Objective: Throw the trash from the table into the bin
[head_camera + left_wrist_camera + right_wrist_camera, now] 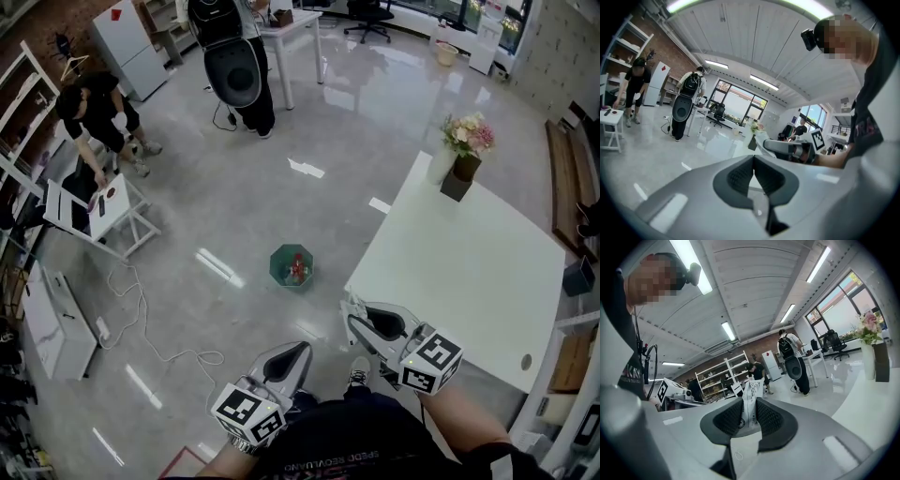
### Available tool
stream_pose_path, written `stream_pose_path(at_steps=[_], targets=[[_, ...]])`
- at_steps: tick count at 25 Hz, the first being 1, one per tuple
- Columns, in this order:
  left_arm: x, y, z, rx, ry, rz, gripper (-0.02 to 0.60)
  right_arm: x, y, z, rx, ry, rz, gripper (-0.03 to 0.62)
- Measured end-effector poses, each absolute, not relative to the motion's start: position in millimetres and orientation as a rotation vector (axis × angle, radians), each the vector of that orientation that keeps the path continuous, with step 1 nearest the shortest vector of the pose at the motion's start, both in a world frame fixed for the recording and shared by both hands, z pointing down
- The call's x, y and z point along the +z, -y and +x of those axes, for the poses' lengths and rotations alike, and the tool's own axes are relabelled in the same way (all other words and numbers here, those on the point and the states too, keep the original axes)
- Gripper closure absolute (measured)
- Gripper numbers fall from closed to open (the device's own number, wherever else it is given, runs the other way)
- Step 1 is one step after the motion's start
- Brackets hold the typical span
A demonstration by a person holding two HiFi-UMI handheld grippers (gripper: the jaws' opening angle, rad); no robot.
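Observation:
A green bin [292, 267] with red trash inside stands on the grey floor, left of the white table [469, 272]. My right gripper [354, 315] hangs at the table's near left corner and is shut on a white printed wrapper [751, 401], which stands up between the pads in the right gripper view. My left gripper [300, 351] hovers over the floor below the bin, its jaws together with nothing in them. In the left gripper view the left gripper [753, 162] points towards the right gripper [787, 146].
A vase of flowers [466, 150] and a dark box stand at the table's far corner. A person bends over a small white table [94, 211] at the left. Another person with a backpack [234, 66] stands at the back. A cable [141, 328] runs across the floor.

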State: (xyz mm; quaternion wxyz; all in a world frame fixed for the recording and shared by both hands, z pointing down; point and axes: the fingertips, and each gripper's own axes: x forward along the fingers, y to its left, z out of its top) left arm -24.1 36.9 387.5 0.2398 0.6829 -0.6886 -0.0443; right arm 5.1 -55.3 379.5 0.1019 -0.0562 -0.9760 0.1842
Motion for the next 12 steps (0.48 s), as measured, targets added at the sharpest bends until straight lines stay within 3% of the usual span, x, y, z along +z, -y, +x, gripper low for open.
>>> stream_pose_path(at_steps=[12], targets=[[374.5,-92.5,-88.4,-0.146,1.911,1.889,0.574,359.7,-35.3,-49.6,0.591,2.908,-0.203,0.508]])
